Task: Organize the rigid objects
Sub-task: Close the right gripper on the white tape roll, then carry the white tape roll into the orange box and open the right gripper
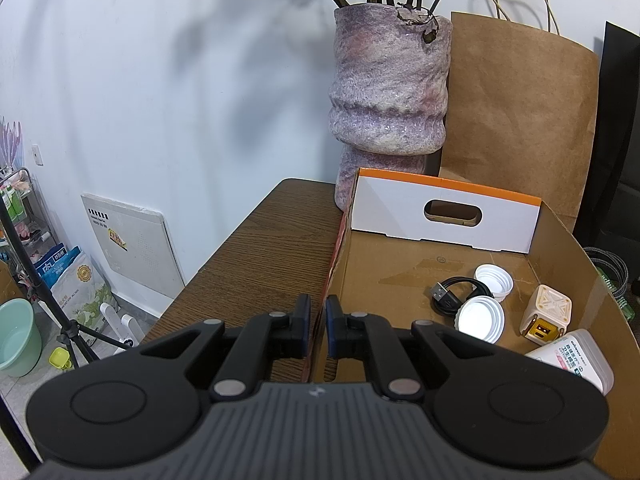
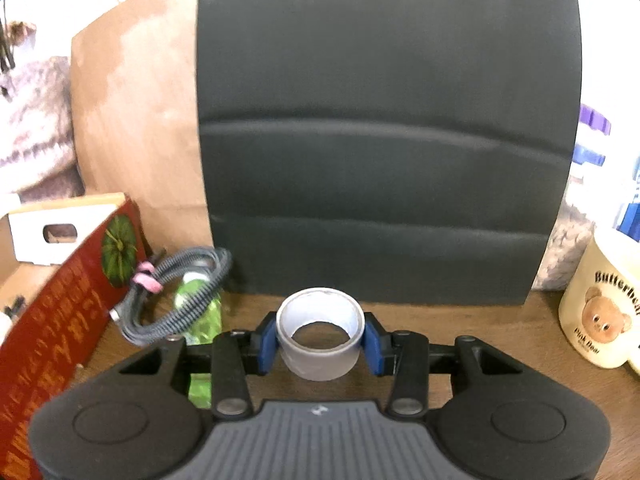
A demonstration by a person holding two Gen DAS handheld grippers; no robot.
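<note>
Standing left of the right tongs (image 2: 319, 343), the cardboard box (image 1: 568, 240) is the likely destination; left tongs (image 1: 318, 330) clamp its near wall. Right tongs are closed on the tape roll (image 2: 320, 334), hole axis tilted up toward the camera, over the desk (image 2: 460, 320).

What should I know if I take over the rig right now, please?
Left gripper: shut on the box wall, steadying the box.
Right gripper: shut on the tape roll, on the table outside the box.
Done: two caps, black cable, charger and swab case lie in the box.
Left: box the tape; grey cable and green bottle wait beside the box.
</note>
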